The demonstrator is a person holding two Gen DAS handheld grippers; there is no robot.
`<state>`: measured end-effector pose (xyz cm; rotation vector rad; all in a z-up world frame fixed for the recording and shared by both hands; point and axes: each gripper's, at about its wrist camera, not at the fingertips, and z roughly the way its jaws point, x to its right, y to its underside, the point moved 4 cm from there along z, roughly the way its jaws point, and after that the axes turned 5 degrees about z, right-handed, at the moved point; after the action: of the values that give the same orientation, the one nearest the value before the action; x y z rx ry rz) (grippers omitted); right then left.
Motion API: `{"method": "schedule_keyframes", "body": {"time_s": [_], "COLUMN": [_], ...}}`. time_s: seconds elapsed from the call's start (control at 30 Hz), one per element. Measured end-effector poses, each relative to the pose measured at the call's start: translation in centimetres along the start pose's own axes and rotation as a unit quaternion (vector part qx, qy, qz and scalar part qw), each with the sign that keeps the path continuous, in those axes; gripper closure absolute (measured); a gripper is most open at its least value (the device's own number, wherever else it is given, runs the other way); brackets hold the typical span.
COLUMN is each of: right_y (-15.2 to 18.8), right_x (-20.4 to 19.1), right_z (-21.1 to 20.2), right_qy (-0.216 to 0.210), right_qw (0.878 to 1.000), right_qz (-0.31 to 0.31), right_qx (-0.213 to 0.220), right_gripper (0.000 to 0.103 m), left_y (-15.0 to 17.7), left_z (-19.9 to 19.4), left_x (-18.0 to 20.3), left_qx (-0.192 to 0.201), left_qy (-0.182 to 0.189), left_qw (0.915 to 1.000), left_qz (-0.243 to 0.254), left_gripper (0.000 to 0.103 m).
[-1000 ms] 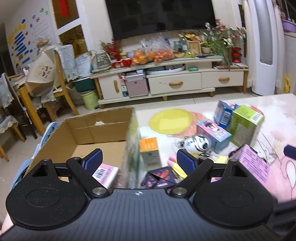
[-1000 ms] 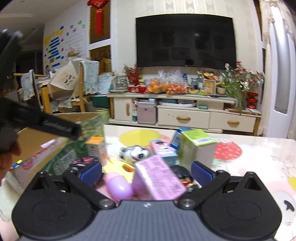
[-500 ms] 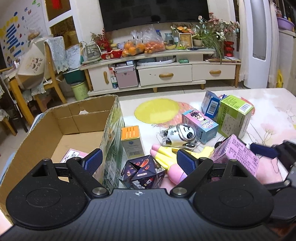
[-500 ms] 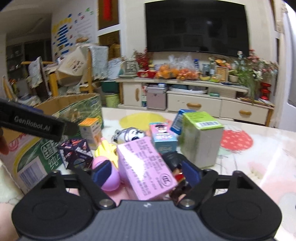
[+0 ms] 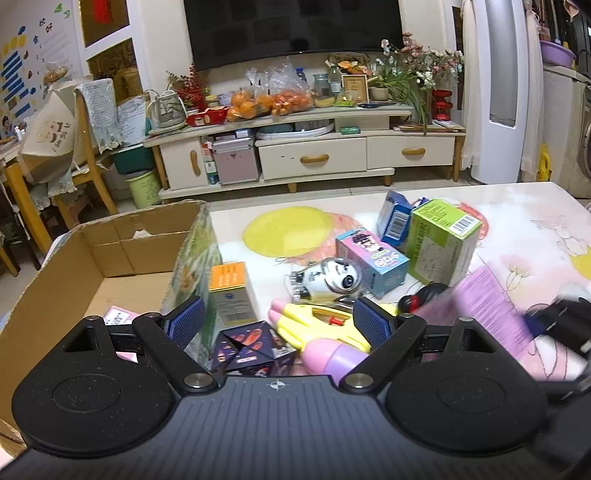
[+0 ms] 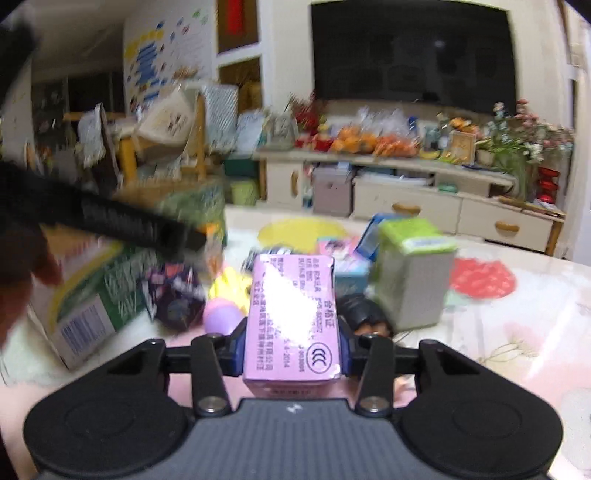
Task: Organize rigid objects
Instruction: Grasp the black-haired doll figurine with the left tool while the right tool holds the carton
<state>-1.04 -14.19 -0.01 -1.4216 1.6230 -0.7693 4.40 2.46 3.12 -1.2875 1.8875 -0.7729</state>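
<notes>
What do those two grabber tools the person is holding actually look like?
Both look alike. The left gripper and right gripper each have a ribbed dark grey body with a small white emblem, two round matte black discs, black linkage arms with silver pivot screws, and fingers with blue textured pads. No cables or sleeves show.

A dark television (image 5: 291,29) hangs on a pale wall above a cream cabinet (image 5: 306,155) with two drawers, crowded with bagged oranges (image 5: 269,99) and flowers (image 5: 417,62). A wooden chair (image 5: 88,147) stands left, on a light floor (image 5: 229,197).
</notes>
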Motion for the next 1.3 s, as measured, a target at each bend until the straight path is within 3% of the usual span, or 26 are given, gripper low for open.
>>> {"method": "schedule_keyframes", "body": {"time_s": [0.13,0.27,0.43,0.73,0.9,1.1,1.3], "right_y": [-1.3,-1.0,-0.4,1.0,1.2,1.5,1.6], "right_x": [3.5,7.3,9.3,11.1,11.9,12.0,12.0], "right_z": [-2.6,-3.3,-3.2,-2.8,-2.6,-2.2,-2.0], "right_qy": [0.024,0.069,0.100,0.120,0.109,0.098,0.099], "right_qw": [0.998,0.993,0.990,0.989,0.990,0.990,0.989], "right_qz": [0.053,0.091,0.101,0.083,0.092,0.097,0.104], "right_qx": [0.033,0.031,0.017,-0.010,-0.018,-0.029,-0.033], "right_gripper": [0.060,0.060,0.060,0.059,0.059,0.058,0.057], "left_y": [-0.1,-0.1,0.3,1.0,1.3,1.1,1.1], "left_z": [0.1,0.4,2.0,6.1,8.0,10.1,11.6], "left_x": [1.3,4.3,7.9,11.5,12.1,12.7,13.2], "left_qx": [0.004,0.009,-0.016,-0.073,-0.081,-0.087,-0.087], "left_qy": [0.025,0.066,0.120,0.137,0.132,0.127,0.110], "left_qw": [0.9997,0.9975,0.9925,0.9864,0.9832,0.9810,0.9850], "left_qz": [0.003,0.024,0.019,-0.056,-0.098,-0.119,-0.101], "left_gripper": [0.000,0.000,0.000,0.000,0.000,0.000,0.000]}}
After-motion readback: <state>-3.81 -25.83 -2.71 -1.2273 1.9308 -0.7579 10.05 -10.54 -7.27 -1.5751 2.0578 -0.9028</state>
